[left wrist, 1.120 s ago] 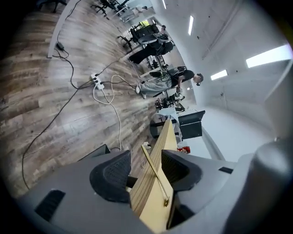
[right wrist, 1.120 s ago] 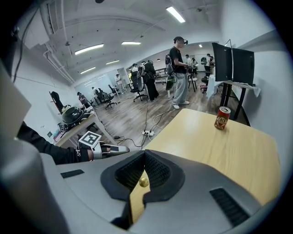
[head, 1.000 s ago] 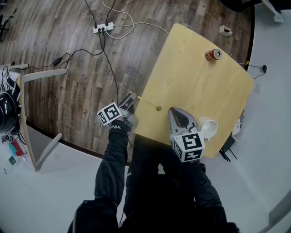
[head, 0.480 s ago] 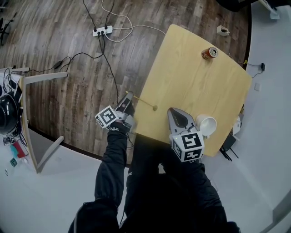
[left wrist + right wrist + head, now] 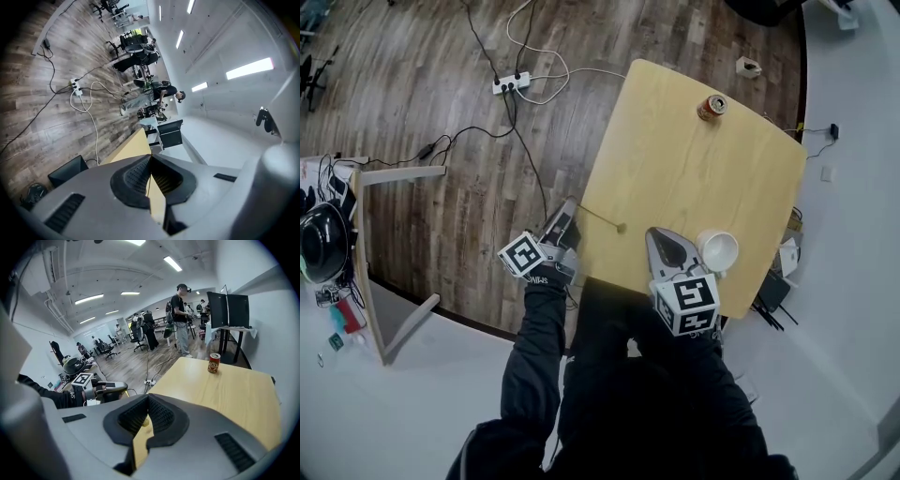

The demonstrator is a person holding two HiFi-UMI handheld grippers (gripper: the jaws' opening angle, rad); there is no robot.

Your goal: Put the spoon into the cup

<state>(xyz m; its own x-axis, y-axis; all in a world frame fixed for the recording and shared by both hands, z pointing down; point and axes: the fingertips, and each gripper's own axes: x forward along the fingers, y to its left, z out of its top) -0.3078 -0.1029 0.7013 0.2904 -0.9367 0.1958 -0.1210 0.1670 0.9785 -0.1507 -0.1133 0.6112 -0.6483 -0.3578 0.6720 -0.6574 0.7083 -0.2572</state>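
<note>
Left gripper [image 5: 567,214] [image 5: 150,157]: jaws closed tight on the handle end of the thin gold metal spoon [image 5: 602,217] [image 5: 148,183].
Spoon: lies over the 8 o'clock edge of the pale wooden worktop [image 5: 694,178]. The bowl points to 4 o'clock from the left jaws. Contact with the worktop cannot be judged.
Right gripper [image 5: 659,236] [image 5: 147,398]: jaws together at the tips, nothing between them; it is over the near edge of the worktop.
White round cup [image 5: 717,250]: upright, just beside the right gripper at its 3 o'clock, well apart from the spoon.
Orange drink can [image 5: 711,106] [image 5: 213,363]: upright near the worktop's 12 o'clock edge.
</note>
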